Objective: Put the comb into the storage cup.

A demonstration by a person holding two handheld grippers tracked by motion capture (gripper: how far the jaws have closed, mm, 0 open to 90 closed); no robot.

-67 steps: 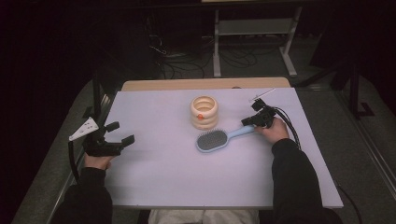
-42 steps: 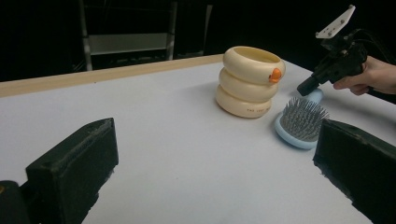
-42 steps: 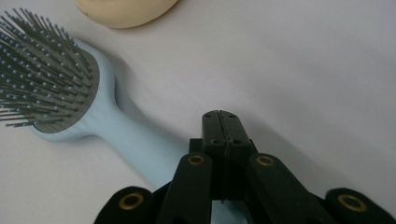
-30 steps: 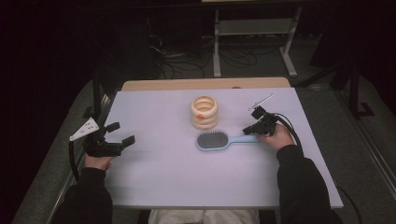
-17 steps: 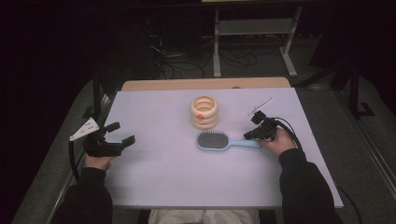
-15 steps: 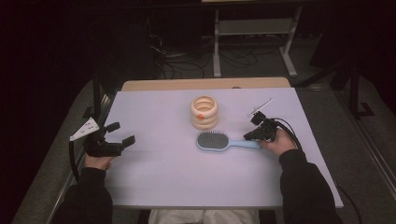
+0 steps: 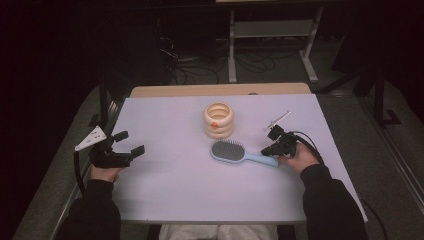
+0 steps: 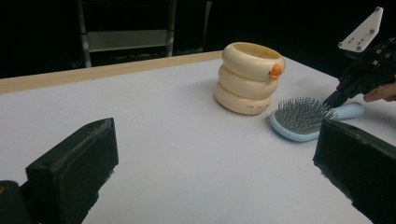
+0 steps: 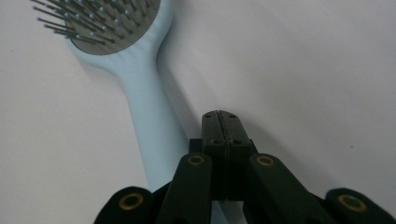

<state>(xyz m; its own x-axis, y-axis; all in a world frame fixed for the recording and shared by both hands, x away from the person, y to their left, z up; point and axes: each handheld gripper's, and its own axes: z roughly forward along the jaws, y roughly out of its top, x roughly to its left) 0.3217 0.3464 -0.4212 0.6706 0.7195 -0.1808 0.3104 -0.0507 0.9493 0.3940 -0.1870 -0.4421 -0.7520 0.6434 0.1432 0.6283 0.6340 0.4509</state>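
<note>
Beside the hairbrush [image 7: 241, 153] handle, right tongs [image 9: 220, 122] pressed together, empty. Better parted first, then straddling the handle squarely before clamping. Left tongs [image 7: 129, 143] wide apart above the desk [image 7: 175, 195], idle.

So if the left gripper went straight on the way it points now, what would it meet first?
Probably the hairbrush, though depth is unclear. The open left gripper points across the table toward the right hand's side, with the brush head just inside its right finger and the ring stack slightly left of that line.
</note>
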